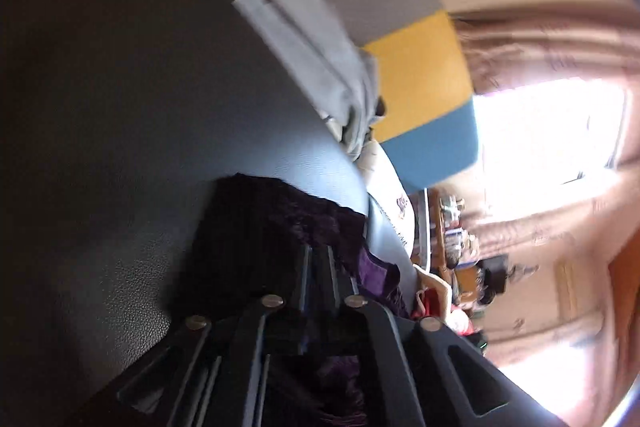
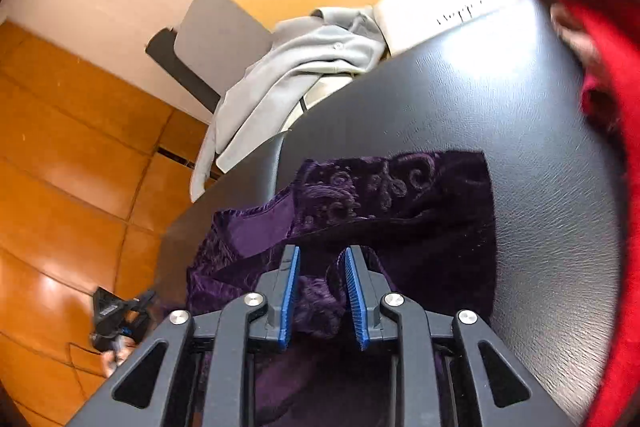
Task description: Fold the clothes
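A dark purple velvet garment (image 2: 420, 195) with a swirl pattern lies crumpled on a black leather-like tabletop (image 2: 500, 87). My right gripper (image 2: 322, 251) has its blue pads (image 2: 290, 291) drawn in on a bunch of this cloth, and a raised fold runs across just ahead of the tips. In the blurred, tilted left wrist view the purple garment (image 1: 272, 227) lies around my left gripper (image 1: 320, 255), whose fingers are almost together on its edge. The left gripper (image 2: 120, 311) also shows small at the table's left edge, over the floor.
A grey shirt (image 2: 304, 59) hangs over the table's far edge beside a white item (image 2: 440, 3). A red garment (image 2: 612, 107) fills the right side. Orange wooden floor (image 2: 60, 147) lies to the left. Grey, yellow and blue panels (image 1: 420, 67) and a bright window (image 1: 552, 139) stand behind.
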`<state>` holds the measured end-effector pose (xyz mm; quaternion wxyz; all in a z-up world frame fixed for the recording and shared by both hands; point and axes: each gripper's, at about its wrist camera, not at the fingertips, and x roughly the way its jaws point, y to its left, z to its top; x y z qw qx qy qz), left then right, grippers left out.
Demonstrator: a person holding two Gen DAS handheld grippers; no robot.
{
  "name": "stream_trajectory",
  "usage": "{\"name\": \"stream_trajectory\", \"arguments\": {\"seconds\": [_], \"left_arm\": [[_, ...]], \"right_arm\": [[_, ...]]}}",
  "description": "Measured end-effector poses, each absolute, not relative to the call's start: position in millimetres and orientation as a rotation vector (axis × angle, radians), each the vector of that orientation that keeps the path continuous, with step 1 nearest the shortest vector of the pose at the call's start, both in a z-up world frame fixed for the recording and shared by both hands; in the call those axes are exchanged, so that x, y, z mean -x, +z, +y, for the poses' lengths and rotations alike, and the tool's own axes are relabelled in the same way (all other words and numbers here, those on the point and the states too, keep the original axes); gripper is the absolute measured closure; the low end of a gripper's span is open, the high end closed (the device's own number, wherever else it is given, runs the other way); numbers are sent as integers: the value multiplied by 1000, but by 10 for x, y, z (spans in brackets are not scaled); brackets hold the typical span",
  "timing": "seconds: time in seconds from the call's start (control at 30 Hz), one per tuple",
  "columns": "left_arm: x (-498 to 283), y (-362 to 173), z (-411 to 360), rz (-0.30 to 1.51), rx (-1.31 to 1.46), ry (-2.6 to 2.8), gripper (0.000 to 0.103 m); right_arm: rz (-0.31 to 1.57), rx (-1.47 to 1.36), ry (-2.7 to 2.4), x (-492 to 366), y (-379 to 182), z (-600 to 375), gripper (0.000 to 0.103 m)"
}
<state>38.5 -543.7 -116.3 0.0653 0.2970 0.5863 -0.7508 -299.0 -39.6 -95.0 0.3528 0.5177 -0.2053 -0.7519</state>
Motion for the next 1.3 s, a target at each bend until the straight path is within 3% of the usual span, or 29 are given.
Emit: {"name": "stream_trajectory", "arguments": {"seconds": [0.07, 0.17, 0.27, 0.37, 0.47, 0.63, 0.83, 0.93, 1.03, 1.1, 1.2, 1.3], "left_arm": [[-407, -1167, -5464, 1707, -903, -2251, 89], [-579, -1065, -5462, 1507, -927, -2309, 87], [-798, -1018, -5286, 1360, -1005, -2395, 86], [-995, -988, -4917, 1252, -1096, -2501, 85], [-1065, -1076, -4411, 1030, -1247, -2549, 84], [-1117, -1349, -3924, 823, -1393, -2545, 85], [-1465, -1365, -3852, 886, -1454, -2521, 88], [-1697, -1359, -3802, 963, -1474, -2494, 89], [-1879, -1310, -3813, 1078, -1466, -2469, 88], [-1983, -1229, -3866, 1174, -1401, -2487, 86], [-2041, -1067, -4005, 1342, -1232, -2540, 79], [-1977, -961, -4122, 1360, -1153, -2543, 74]], "right_arm": [[-498, -1333, -1976, 2965, -967, -335, 37], [-421, -1267, -2008, 2772, -825, -213, 34], [-262, -1215, -2046, 2464, -660, -88, 18], [-48, -1192, -2065, 2060, -603, -47, 17], [181, -1169, -2062, 1713, -664, -204, 17], [498, -1213, -2007, 1218, -1079, -328, 15], [533, -1260, -1932, 809, -1091, -27, 12], [564, -1282, -1884, 609, -1093, 98, 0], [635, -1339, -1872, 503, -1024, 115, 2], [558, -1275, -1942, 535, -750, 162, 14], [417, -1094, -2048, 646, -258, 138, 14], [526, -924, -2156, 784, -69, -168, 14]]}}
